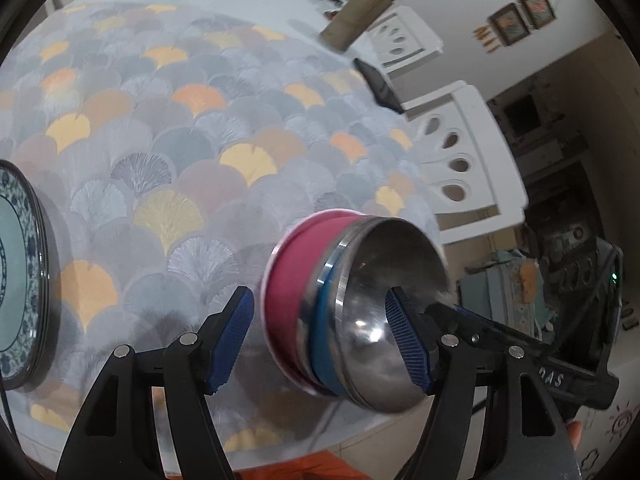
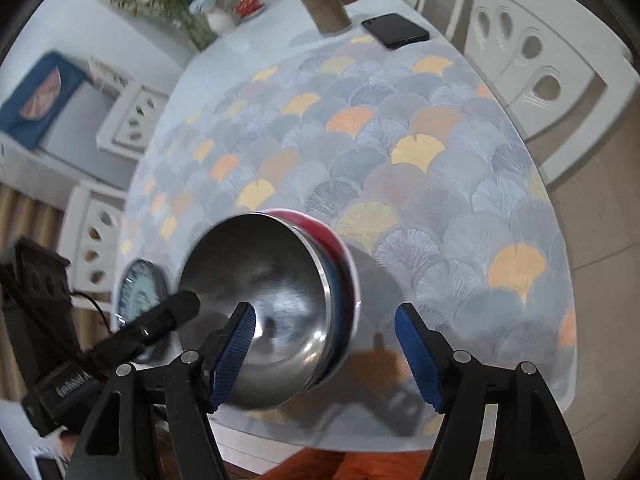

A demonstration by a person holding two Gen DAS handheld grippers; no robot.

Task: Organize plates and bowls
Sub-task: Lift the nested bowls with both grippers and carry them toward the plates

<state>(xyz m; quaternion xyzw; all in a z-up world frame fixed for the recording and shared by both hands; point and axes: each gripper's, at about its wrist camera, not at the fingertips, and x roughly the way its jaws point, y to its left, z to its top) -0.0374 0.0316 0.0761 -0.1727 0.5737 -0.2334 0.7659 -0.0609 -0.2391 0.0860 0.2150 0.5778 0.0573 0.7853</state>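
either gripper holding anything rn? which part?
Nothing held. Left gripper and right gripper are both open, each with one pad over the bowl stack's rim; no pad visibly presses it.

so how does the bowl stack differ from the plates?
The bowl stack is steel inside with pink and blue outer walls; the plates are pale green with a blue floral border. The bowl stack is deep and tall, the plates shallow and flat. The bowl stack sits between the open left gripper and right gripper; the plates lie off to the side, untouched. Both are nested stacks on the patterned tablecloth.
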